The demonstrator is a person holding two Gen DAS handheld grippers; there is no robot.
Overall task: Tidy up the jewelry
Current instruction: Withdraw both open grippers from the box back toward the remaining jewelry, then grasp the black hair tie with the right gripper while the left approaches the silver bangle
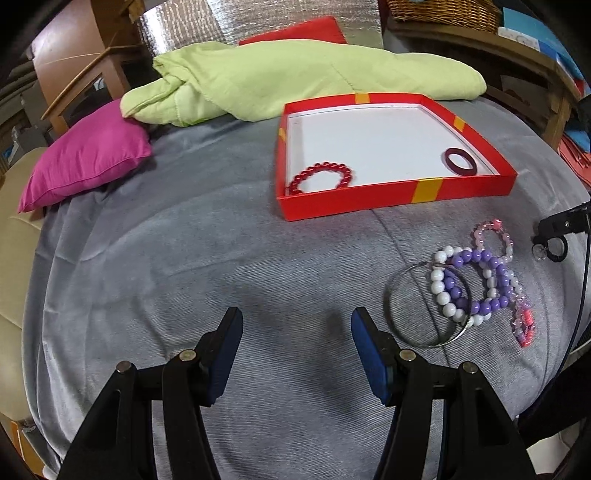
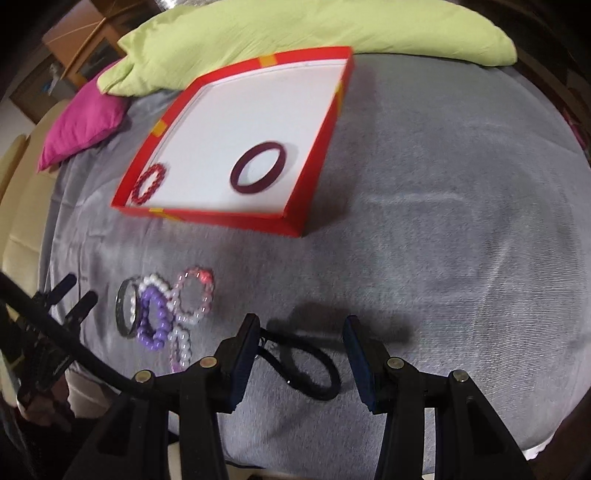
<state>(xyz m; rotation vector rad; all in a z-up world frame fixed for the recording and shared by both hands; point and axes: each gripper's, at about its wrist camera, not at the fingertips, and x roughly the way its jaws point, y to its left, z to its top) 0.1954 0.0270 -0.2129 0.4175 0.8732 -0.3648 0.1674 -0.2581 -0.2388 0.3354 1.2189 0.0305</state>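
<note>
A red tray (image 1: 428,192) with a white floor sits on the grey cloth. Inside it lie a red bead bracelet (image 1: 321,177) and a dark maroon bangle (image 1: 460,160). To the right of my left gripper (image 1: 297,321), a silver bangle (image 1: 391,306), a purple-and-white bead bracelet (image 1: 465,284) and a pink bead bracelet (image 1: 495,236) lie tangled together. That gripper is open over bare cloth. My right gripper (image 2: 301,325) is open too; a black hair tie (image 2: 314,369) lies on the cloth between its fingers, close to the left one. The tray (image 2: 236,218) lies beyond it.
A light green blanket (image 1: 295,77) is bunched behind the tray, with a magenta pillow (image 1: 88,158) at the left and a red cushion (image 1: 306,31) further back. Wooden furniture and a wicker basket (image 1: 443,11) ring the cloth. The left gripper (image 2: 79,291) shows at the right wrist view's left edge.
</note>
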